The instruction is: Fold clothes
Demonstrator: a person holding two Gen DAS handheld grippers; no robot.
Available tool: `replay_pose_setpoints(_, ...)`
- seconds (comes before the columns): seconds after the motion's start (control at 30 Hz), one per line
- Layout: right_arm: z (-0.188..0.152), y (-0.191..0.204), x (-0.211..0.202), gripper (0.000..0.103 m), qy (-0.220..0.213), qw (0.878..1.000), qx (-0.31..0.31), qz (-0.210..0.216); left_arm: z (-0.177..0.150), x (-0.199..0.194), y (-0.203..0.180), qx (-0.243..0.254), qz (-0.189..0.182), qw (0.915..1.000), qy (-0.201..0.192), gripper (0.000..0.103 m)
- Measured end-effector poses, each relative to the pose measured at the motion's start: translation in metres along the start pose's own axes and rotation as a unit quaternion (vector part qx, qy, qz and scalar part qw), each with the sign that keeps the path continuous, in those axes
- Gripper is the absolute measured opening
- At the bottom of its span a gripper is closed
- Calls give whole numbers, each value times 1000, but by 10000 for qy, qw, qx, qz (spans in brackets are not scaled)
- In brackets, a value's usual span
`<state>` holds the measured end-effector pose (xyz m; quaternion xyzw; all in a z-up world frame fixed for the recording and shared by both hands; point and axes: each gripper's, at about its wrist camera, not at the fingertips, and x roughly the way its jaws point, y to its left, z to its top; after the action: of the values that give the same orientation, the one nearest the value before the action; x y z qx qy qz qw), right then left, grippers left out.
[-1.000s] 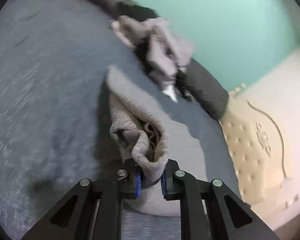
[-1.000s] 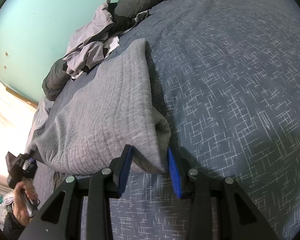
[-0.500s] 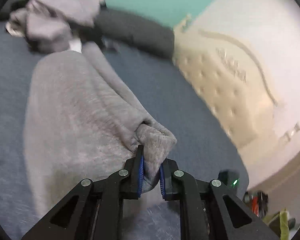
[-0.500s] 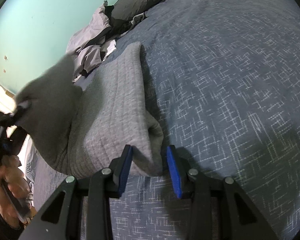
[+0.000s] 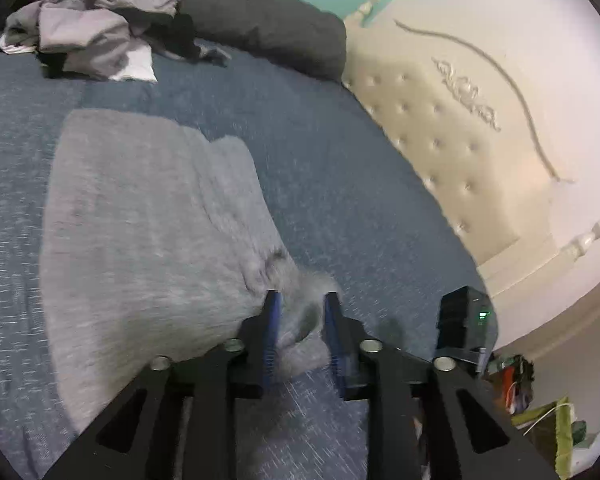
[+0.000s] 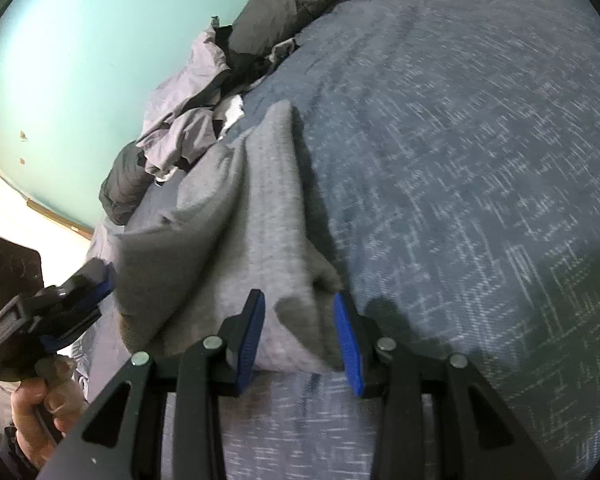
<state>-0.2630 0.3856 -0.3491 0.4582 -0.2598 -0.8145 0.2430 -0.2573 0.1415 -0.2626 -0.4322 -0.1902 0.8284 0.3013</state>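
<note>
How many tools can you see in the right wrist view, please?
2. The right tool at bottom centre, straddling the grey garment's corner; the left tool at the left edge, in a hand, jaws just opening, garment between them. None seems hidden.

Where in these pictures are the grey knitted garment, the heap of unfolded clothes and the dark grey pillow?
grey knitted garment (image 5: 140, 224): left wrist view, on its flat folded middle.
heap of unfolded clothes (image 5: 100, 28): left wrist view, on the crumpled pale grey fabric.
dark grey pillow (image 5: 268, 28): left wrist view, on its upper face.
</note>
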Motion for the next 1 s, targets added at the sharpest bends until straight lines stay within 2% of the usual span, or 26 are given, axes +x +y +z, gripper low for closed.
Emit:
replay_pose_setpoints(0.17,4,13,2,36,-100,9997,-69,221,11,-23,29,-104,300,9992,-227,33)
replay_pose_setpoints(0.33,9,25,4,37,-198,9983,-17,556,5,-25,68,-412,653,9969,-140,33)
replay_pose_setpoints(0.4,11,28,2,52,-294,9977,26,603,-4,-20,74,-397,677,9969,-23,33)
replay_pose_setpoints(0.5,18,30,1,55,-373,9960,158,791,-20,-15,79,-345,699,9969,126,33)
replay_pose_setpoints(0.57,22,30,2,60,-395,9943,303,948,-28,-10,78,-274,716,9969,195,33)
replay_pose_setpoints(0.67,24,34,7,63,-287,9951,259,912,-35,-5,78,-277,699,9969,225,33)
replay_pose_setpoints(0.83,20,45,35,64,154,9970,49,757,-43,2,78,-177,763,9964,308,32)
replay_pose_setpoints(1.0,20,57,47,64,221,9983,-208,499,-44,3,76,-137,860,9957,312,32)
